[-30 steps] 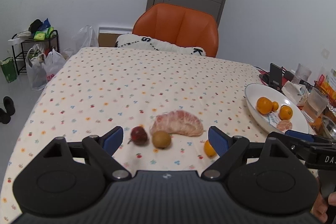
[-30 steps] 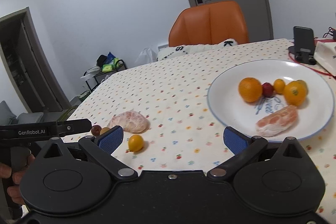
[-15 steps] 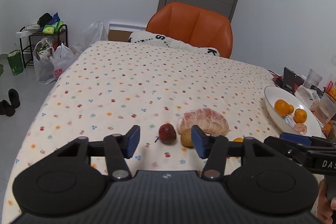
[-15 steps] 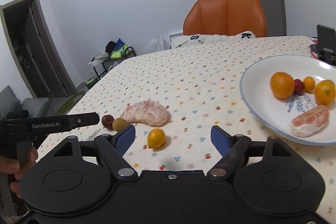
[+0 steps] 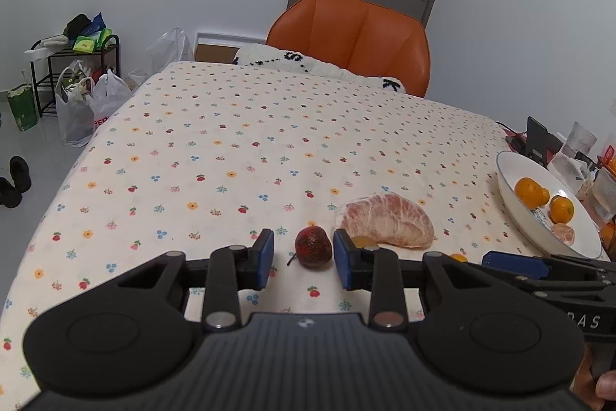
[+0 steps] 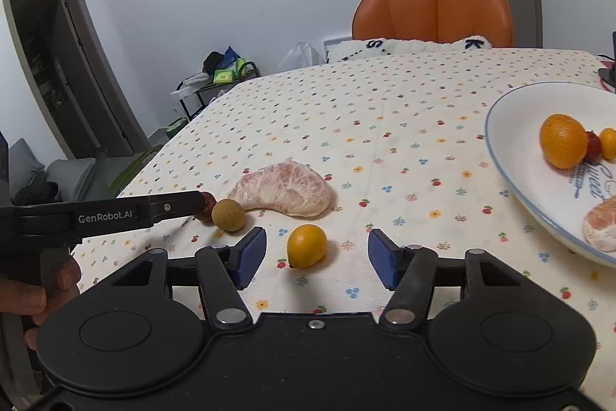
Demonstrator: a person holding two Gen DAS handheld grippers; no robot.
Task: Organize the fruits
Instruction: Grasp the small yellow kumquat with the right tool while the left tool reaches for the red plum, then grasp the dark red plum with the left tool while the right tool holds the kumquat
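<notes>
Left gripper parted around dark red fruit, pads not quite touching. Right gripper wide apart, small orange between; only this view shows brown fruit whole. Peeled pomelo just beyond, plate far right. Flowered tablecloth mostly bare leftward.

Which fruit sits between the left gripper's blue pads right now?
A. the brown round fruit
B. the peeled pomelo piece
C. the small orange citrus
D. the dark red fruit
D: in the left wrist view the dark red fruit lies on the tablecloth between the pads of the left gripper, with a gap on each side, while the brown round fruit and peeled pomelo piece lie outside to the right.
</notes>
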